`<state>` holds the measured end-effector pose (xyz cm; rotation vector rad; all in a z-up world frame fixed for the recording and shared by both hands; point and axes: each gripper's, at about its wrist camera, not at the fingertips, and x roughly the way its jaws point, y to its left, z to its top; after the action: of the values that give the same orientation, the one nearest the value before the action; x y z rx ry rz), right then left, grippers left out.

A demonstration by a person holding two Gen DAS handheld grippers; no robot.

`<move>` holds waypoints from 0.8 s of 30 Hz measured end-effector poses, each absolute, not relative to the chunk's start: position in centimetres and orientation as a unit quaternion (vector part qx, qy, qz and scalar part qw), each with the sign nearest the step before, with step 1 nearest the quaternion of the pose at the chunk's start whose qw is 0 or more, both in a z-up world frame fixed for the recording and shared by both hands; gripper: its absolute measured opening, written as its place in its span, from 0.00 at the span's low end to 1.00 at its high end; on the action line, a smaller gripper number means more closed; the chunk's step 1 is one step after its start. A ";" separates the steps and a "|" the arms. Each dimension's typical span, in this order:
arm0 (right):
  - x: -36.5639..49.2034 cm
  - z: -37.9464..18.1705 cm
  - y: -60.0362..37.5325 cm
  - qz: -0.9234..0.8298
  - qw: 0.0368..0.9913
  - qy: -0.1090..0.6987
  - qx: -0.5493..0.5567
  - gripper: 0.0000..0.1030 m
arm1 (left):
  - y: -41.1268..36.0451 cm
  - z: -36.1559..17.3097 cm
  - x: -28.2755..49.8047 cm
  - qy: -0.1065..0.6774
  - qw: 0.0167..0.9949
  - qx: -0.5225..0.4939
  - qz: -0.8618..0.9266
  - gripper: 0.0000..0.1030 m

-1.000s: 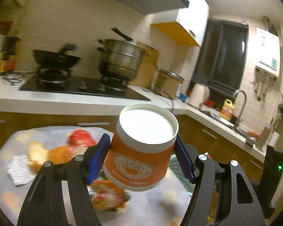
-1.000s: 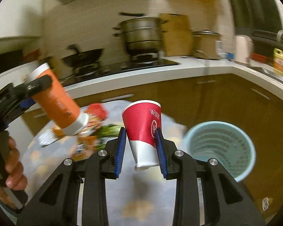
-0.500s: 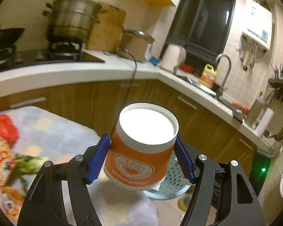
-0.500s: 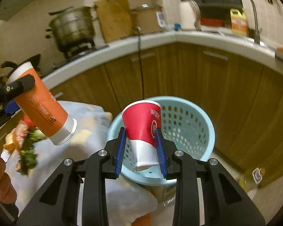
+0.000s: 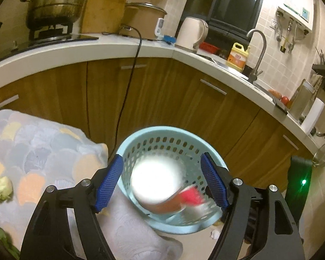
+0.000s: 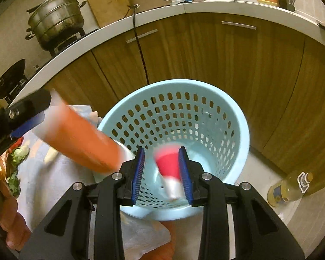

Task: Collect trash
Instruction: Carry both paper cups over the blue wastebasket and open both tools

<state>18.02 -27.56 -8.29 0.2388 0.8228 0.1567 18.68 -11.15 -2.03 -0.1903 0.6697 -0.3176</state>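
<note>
A light blue perforated waste basket (image 5: 169, 134) (image 6: 238, 117) stands on the floor by the table's corner. My left gripper (image 5: 162, 182) is open above it; the orange paper cup (image 5: 156, 186) is blurred, free of the pads and falling into the basket. It also shows in the right wrist view (image 6: 82, 138), dropping away from the left gripper (image 6: 23, 114). My right gripper (image 6: 161, 169) is open over the basket; the red paper cup (image 6: 169, 169) is blurred between the pads, falling. It also shows in the left wrist view (image 5: 189, 196).
The table with a pastel scalloped cloth (image 5: 36, 143) lies left of the basket, with vegetable scraps (image 6: 15, 158) on it. Wooden cabinets (image 5: 184, 99) and a hanging black cord (image 5: 127, 82) are behind. An oil bottle (image 6: 286, 188) stands on the floor at right.
Both grippers swung from the table to above the basket and opened. The orange cup and the red cup have left the pads and are dropping into the basket.
</note>
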 end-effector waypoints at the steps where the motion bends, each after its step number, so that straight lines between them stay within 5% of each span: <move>1: 17.8 -8.2 -27.5 0.074 0.908 0.396 0.114 0.37 | -11.0 -2.1 18.6 0.328 0.927 -0.095 -0.155 0.70; 24: 10.5 1.3 -14.9 0.205 0.929 0.305 0.049 0.41 | 5.2 4.9 4.6 0.217 0.960 -0.177 -0.016 0.70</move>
<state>10.54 -14.93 1.28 0.1004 0.6239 0.4205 4.55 5.16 4.92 -0.3586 0.4401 -0.0332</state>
